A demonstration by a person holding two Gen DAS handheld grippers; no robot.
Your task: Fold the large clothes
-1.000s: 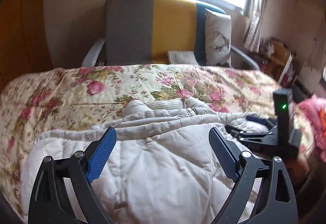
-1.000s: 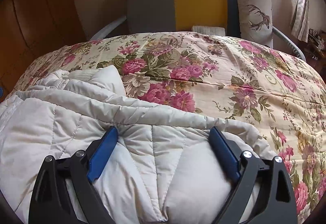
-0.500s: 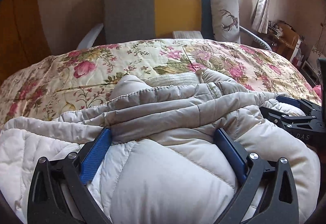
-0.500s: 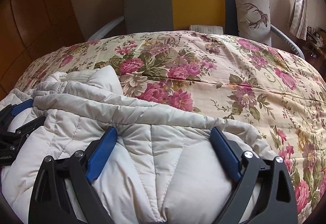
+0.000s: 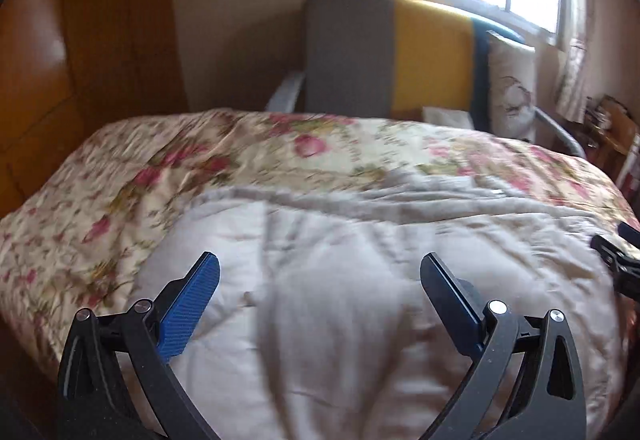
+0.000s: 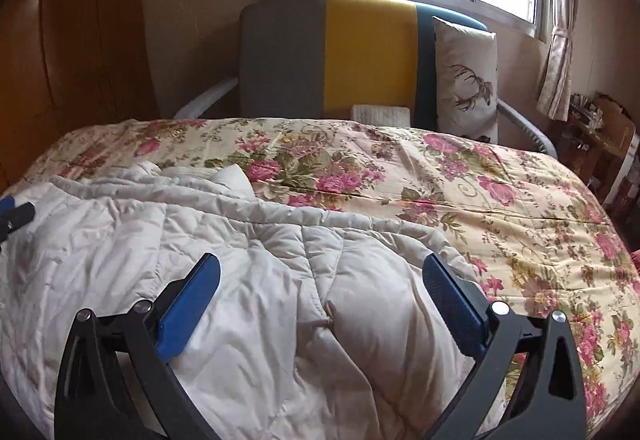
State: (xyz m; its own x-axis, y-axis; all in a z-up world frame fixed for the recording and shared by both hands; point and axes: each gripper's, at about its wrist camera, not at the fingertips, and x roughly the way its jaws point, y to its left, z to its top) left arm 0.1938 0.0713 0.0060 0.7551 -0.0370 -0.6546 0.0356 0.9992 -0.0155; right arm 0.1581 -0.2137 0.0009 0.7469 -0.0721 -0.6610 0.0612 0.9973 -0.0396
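A cream quilted puffer jacket (image 5: 360, 280) lies folded on the near part of a floral bed quilt (image 5: 120, 199). My left gripper (image 5: 319, 260) hovers over the jacket's left half, open, with its blue pads off the fabric; this view is motion-blurred. The right gripper (image 6: 321, 260) hangs over the jacket (image 6: 260, 280) near its right edge. Its jaws are opening, and the padded fabric lies between and below them without being pinched. Each gripper's tip shows in the other's view: the right gripper (image 5: 616, 260) and the left gripper (image 6: 14, 215).
The floral quilt (image 6: 480, 199) covers the whole bed. Behind it stands a grey, yellow and blue armchair (image 6: 320, 59) with a deer-print cushion (image 6: 466, 79). A wooden wardrobe (image 6: 60, 59) is on the left and cluttered shelves (image 6: 600, 127) on the right.
Both grippers have drawn back and up off the jacket, and the puffed fabric no longer bulges between their jaws. The left one swung left. The jacket lies flatter.
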